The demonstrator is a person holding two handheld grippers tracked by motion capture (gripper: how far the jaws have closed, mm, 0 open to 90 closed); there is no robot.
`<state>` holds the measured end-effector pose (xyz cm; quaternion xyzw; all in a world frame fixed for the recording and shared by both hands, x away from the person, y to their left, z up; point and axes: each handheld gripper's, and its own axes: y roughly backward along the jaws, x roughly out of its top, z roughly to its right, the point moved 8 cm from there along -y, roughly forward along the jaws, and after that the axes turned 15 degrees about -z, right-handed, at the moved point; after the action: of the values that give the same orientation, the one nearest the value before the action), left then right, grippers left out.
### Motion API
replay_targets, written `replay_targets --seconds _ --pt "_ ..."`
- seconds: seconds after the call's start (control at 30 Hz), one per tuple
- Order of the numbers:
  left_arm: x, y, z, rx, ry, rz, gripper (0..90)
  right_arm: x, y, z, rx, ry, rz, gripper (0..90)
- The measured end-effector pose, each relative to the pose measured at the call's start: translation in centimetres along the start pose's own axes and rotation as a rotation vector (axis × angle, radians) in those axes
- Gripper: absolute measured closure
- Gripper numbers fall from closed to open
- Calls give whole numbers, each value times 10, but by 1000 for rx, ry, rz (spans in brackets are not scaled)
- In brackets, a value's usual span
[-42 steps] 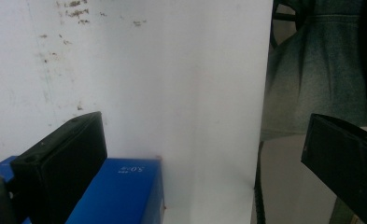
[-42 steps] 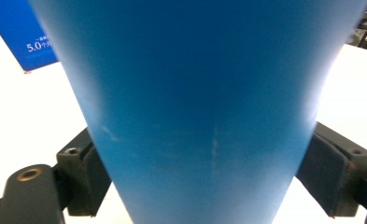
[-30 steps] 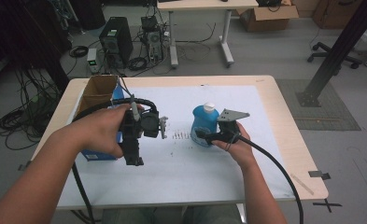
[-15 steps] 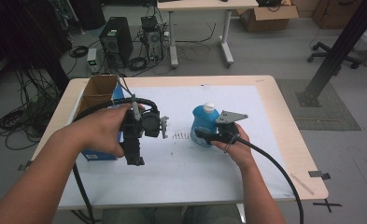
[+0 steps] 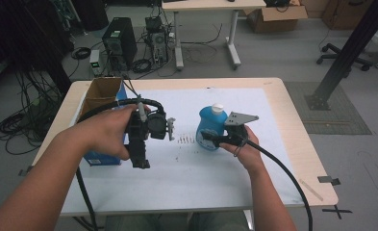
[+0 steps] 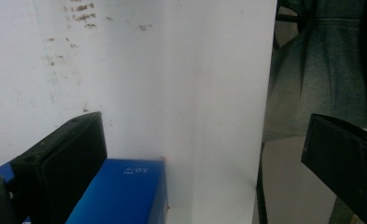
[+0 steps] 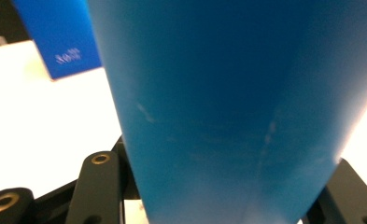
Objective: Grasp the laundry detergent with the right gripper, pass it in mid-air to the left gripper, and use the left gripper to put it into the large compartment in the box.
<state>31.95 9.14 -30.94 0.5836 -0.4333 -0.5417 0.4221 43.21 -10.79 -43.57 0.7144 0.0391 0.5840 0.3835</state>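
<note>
The blue bottle (image 5: 211,127) with a white cap stands upright mid-desk on the white sheet (image 5: 273,144), grasped by the right claw (image 5: 207,138), whose jaws have just closed on it. Open sheet lies right and near. Left, the left claw (image 5: 139,161) hangs released beside the blue box (image 5: 100,158); a cardboard box (image 5: 102,90) stands farther off.

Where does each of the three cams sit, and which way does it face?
High view: above the person's side, facing forward and down on the white-topped table; both forearms show.
Left gripper view: on the left gripper, facing the tabletop between its open jaws.
Right gripper view: on the right gripper, against the blue plastic bottle it clamps.
Shared: blue cardboard box, bottle.
</note>
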Motion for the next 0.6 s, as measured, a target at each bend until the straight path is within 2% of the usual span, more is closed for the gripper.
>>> replay_targets --seconds 0.07,0.1,0.27,0.43,0.47,0.57,0.6 --pt "1 3 -1 2 0 1 4 9 11 -2 12 26 8 452" --pt "2 6 -2 5 0 0 4 18 22 -5 21 56 5 451" --pt "3 13 -6 13 5 10 4 36 46 -15 58 123 -18 451" --pt "3 22 -11 19 15 10 4 45 63 -28 96 186 -46 451" --pt "2 24 -11 19 19 9 4 45 63 -28 96 186 -46 451" --pt "3 31 -14 21 20 14 4 50 71 -40 129 237 -54 451" --pt "3 31 -14 21 20 14 4 50 71 -40 129 237 -54 451"
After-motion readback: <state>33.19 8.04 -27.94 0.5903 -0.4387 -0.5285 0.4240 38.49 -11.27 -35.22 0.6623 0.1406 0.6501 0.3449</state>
